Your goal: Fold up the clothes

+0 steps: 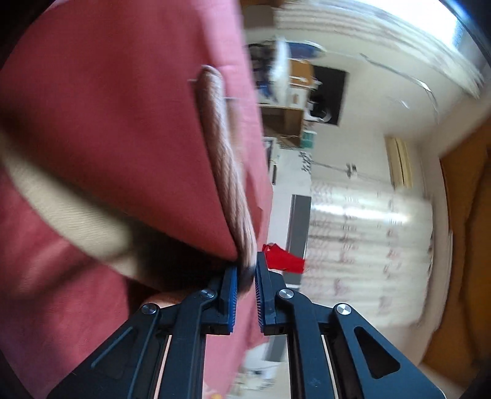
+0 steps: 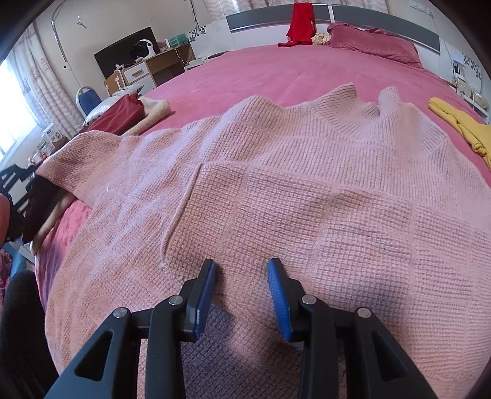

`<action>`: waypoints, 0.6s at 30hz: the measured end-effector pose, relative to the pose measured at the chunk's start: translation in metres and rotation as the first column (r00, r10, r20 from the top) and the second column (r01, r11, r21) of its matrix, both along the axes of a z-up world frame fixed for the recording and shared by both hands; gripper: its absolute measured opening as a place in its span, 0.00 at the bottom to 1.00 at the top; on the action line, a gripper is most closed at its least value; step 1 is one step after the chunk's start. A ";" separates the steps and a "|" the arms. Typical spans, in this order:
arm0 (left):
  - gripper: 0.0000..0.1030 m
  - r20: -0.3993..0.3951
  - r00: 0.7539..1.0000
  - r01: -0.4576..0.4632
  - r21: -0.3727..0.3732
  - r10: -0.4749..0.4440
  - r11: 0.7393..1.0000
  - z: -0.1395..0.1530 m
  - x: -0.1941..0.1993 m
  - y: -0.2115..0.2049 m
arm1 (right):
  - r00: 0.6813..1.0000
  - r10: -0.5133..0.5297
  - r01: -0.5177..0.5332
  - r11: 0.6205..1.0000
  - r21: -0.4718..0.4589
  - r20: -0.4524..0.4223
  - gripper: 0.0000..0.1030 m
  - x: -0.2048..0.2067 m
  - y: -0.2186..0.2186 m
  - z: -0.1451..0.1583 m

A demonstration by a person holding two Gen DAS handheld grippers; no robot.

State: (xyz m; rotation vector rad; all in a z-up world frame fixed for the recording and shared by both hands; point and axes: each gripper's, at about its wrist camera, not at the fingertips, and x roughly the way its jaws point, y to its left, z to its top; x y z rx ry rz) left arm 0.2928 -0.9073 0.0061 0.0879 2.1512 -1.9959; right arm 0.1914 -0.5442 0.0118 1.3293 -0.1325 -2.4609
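A pale pink knitted sweater [image 2: 276, 190] lies spread on the pink bed [image 2: 260, 70]. My right gripper [image 2: 241, 267] is open, its blue pads resting on the sweater's near part, nothing between them. In the left wrist view, which is tilted and blurred, my left gripper [image 1: 245, 270] is shut on an edge of the pink sweater [image 1: 221, 159], which runs up from the fingers against the bed cover [image 1: 107, 107]. The left gripper also shows at the sweater's left edge in the right wrist view [image 2: 18, 181].
On the bed lie a dark red and cream folded pile [image 2: 132, 110] at left, a yellow garment [image 2: 466, 129] at right, a red cloth [image 2: 300, 24] and a pink pillow [image 2: 374, 40] by the headboard. A blue chair [image 2: 87, 99] and desk [image 2: 159, 67] stand beyond the left side.
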 end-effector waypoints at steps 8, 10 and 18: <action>0.10 0.088 0.945 0.303 -0.596 -0.315 0.744 0.102 -0.067 0.098 | 0.995 -0.060 0.069 0.989 -0.134 0.074 0.34 0.000 0.024 0.015; 0.10 0.123 0.907 0.372 -0.681 -0.402 0.631 0.119 -0.087 0.136 | 0.993 -0.104 0.115 0.975 -0.192 0.063 0.34 0.007 0.042 0.023; 0.15 0.712 0.499 0.547 -0.701 -0.494 -0.457 0.095 -0.131 0.409 | 0.884 -0.459 0.460 0.823 -0.333 0.089 0.34 0.071 0.179 0.041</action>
